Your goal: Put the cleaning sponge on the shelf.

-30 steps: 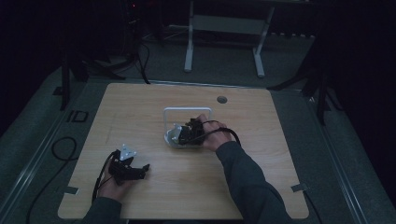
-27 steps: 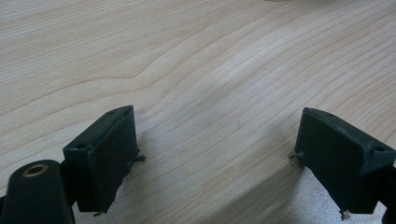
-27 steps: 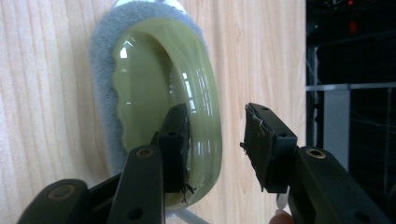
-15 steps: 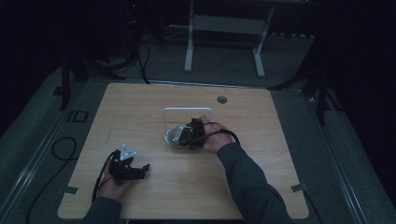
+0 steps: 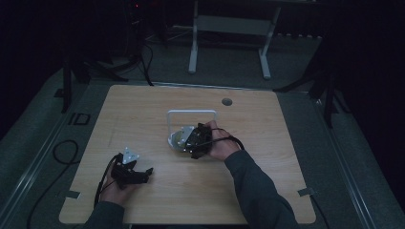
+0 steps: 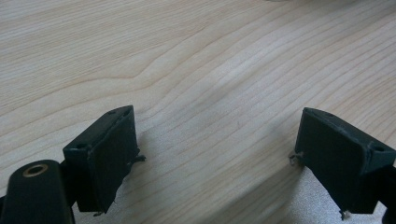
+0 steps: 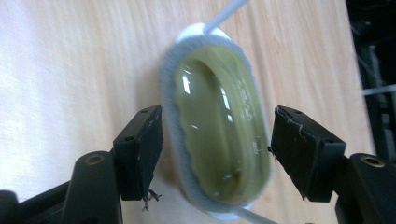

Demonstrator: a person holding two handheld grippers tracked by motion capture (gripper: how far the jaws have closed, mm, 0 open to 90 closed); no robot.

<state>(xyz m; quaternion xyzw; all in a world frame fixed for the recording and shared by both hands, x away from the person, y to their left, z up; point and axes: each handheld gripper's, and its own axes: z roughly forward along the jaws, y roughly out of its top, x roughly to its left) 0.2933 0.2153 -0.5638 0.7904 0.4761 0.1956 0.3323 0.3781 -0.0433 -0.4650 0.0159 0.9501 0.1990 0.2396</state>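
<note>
Right gripper (image 7: 217, 140) at centre of the high view, jaws just opening, wide. Green dish (image 7: 219, 126) sits between them, near touching the left jaw, clear of the right. Dish rests on counter (image 5: 267, 124). Left gripper (image 6: 217, 154) wide, nothing between, lower left.

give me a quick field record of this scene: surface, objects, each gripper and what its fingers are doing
surface: light wooden table
object: olive-green glossy bowl with a pale rim, beside a white wire frame
right gripper: over the bowl, fingers on either side of it; jaws have just been opening, one finger close at the rim, the other clear of it
left gripper: near the table's front left, fingers wide apart over bare wood, nothing between them
</note>
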